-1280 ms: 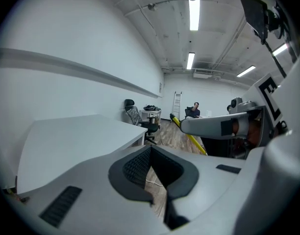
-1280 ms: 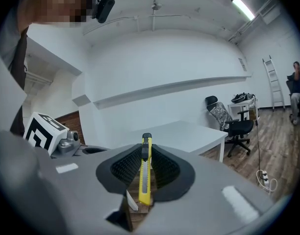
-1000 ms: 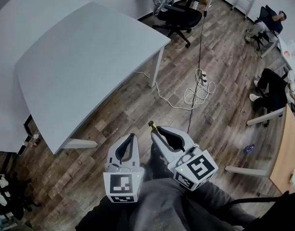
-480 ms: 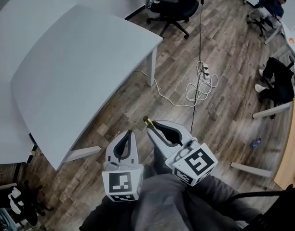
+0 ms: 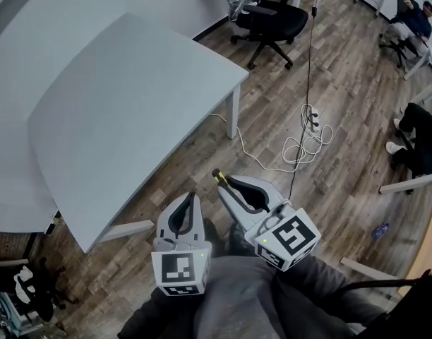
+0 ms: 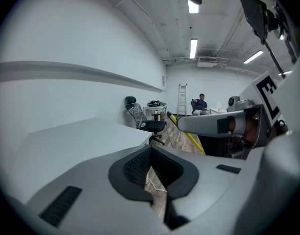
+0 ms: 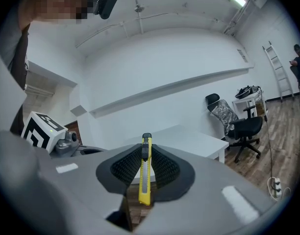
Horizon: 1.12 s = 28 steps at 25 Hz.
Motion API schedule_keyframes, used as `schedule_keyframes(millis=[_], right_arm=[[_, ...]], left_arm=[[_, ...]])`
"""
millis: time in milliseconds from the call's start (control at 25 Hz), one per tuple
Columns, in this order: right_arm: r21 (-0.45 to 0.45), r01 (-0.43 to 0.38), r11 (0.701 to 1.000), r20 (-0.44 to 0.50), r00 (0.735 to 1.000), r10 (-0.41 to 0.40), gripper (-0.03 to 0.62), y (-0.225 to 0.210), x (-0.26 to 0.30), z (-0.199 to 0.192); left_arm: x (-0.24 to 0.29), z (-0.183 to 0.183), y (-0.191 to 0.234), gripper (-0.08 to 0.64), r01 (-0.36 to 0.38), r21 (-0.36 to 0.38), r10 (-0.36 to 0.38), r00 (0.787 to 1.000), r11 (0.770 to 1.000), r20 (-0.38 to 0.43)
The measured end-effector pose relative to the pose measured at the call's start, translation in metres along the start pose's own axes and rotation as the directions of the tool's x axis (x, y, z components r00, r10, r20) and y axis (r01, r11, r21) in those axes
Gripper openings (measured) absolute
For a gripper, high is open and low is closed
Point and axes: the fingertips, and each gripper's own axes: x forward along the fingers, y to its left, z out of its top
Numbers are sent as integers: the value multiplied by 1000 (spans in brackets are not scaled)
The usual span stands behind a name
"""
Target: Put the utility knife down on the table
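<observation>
A yellow utility knife (image 7: pixel 145 173) with a black tip stands between the jaws of my right gripper (image 7: pixel 146 168), which is shut on it. In the head view the knife's tip (image 5: pixel 217 176) pokes out ahead of the right gripper (image 5: pixel 230 186), over the wood floor in front of the person's legs. My left gripper (image 5: pixel 190 205) sits beside it on the left, shut with nothing in it; in the left gripper view (image 6: pixel 151 168) its pads meet. The grey table (image 5: pixel 124 111) lies ahead and to the left, bare on top. The knife (image 6: pixel 185 132) also shows in the left gripper view.
A black office chair (image 5: pixel 272 21) stands beyond the table's far corner. A white cable and power strip (image 5: pixel 306 129) lie on the wood floor to the right. Seated people (image 5: pixel 414 20) are at the far right. A ladder (image 7: pixel 277 72) leans on the back wall.
The head view has shifted slightly, so the table and chair sit a little further right in the frame. Both grippers hold about the same place, the knife still held.
</observation>
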Motion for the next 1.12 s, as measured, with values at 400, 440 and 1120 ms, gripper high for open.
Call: schedule_keyframes(millis=[400,440,1120], right_arm=[[-3,9,1000,-40,999,-9,62,-47,48,3],[-3,12,1000,-48,999,-12,62,-53,53,3],[1,26,1000,-98,995,-26,63,-117,168,21]], left_arm=[[66,10,28,3,13,-30,-14,1000,999,-8],[75,11,30,3,19,-36,-19,1000,999,-9],[177,41,109,3,31,-78,-32,999,996,-13]])
